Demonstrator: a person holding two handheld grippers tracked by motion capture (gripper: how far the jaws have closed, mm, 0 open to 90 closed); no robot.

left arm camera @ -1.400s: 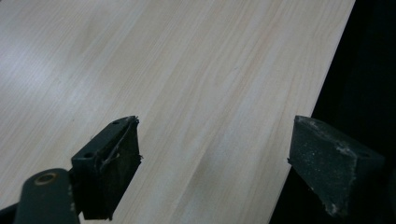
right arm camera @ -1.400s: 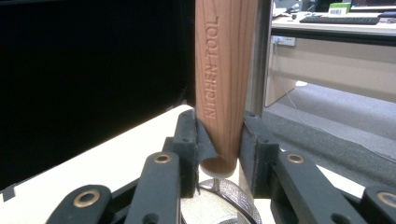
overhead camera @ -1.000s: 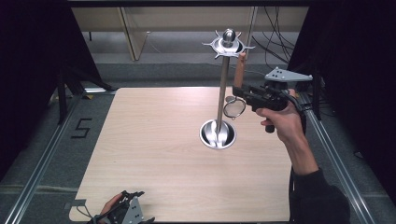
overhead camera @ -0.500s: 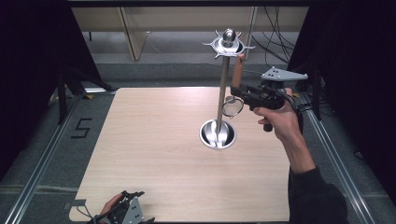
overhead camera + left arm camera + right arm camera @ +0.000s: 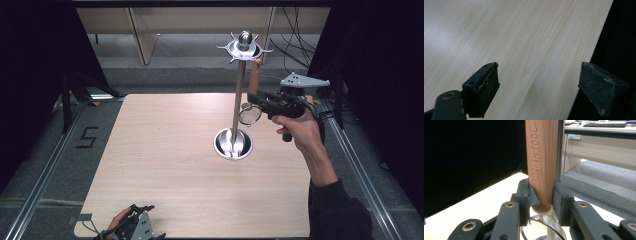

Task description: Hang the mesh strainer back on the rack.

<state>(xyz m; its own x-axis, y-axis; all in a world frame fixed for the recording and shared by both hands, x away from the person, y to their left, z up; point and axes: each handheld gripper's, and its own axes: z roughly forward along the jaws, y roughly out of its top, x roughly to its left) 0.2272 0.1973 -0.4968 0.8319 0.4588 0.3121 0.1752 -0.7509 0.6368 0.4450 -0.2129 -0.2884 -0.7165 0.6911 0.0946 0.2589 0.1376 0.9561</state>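
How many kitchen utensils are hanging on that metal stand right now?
1: a wooden-handled strainer hangs by the metal stand, its handle clamped in the right gripper. Other hooks look bare, though some could be hidden.

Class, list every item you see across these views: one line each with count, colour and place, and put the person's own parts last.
Utensil stand: one, silver, upright on the table's right half, hooked ring on top.
Strainer: one, wooden handle marked KITCHEN TOOL, wire mesh bowl below, hanging upright beside the stand's pole.
Table: one, light wood, centre.
Marker "5": one, black, floor left of the table.
Left gripper: one, black jaws open, over the table's near edge.
Right gripper: one, black jaws shut on the strainer's handle.
Right hand: one, holding the right gripper.
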